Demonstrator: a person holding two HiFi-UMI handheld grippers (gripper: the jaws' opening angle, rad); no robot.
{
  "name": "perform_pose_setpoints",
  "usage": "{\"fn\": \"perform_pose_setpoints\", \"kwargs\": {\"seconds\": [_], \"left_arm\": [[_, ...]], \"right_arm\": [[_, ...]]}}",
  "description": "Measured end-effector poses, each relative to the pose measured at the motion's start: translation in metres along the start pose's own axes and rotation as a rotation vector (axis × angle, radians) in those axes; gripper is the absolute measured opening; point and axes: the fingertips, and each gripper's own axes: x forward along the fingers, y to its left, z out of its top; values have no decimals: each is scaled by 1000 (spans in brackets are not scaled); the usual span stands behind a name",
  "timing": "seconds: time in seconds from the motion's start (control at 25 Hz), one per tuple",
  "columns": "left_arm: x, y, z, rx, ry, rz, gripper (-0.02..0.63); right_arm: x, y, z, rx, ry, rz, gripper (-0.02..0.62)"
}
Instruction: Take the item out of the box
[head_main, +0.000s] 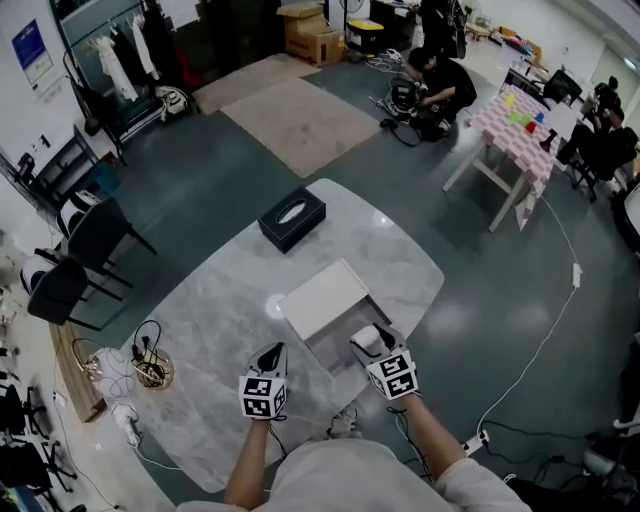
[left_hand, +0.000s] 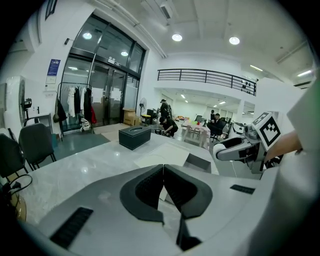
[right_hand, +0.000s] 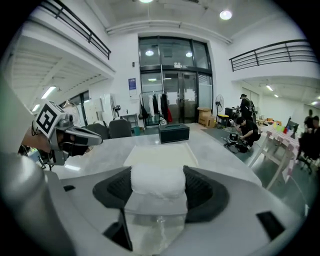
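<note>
Looking along the right gripper (head_main: 369, 343), we see its two jaws closed on a soft white item (right_hand: 157, 181), which fills the whole gap between them. In the head view this gripper is at the near right end of the white rectangular box (head_main: 318, 297), over its open grey inside. Whether the item touches the box, we cannot tell. The left gripper (left_hand: 163, 175) has its jaws pressed together with nothing between them. It is held just left of the box, above the pale marble-patterned table (head_main: 220, 300). A black rectangular tissue box (head_main: 292, 219) stands at the far side of the table, apart from the white box. A bundle of dark cables (head_main: 150, 368) lies at the near left of the table.
</note>
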Motion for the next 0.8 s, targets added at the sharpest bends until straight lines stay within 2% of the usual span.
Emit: {"fn": "perform_pose_setpoints", "kwargs": {"seconds": [0.4,0.6,0.8], "left_arm": [[-13,-20,23,37,-47,-17,14],[-17,-27,34,53,-74,-24,15],[-20,-30,40,62,-90,-22,15]], "right_arm": [[-53,5,34,-17,-150,-21,301],[-78,1,58,2,-245,-57,301],[-94,-6,66,27,-299,-98,301]]}}
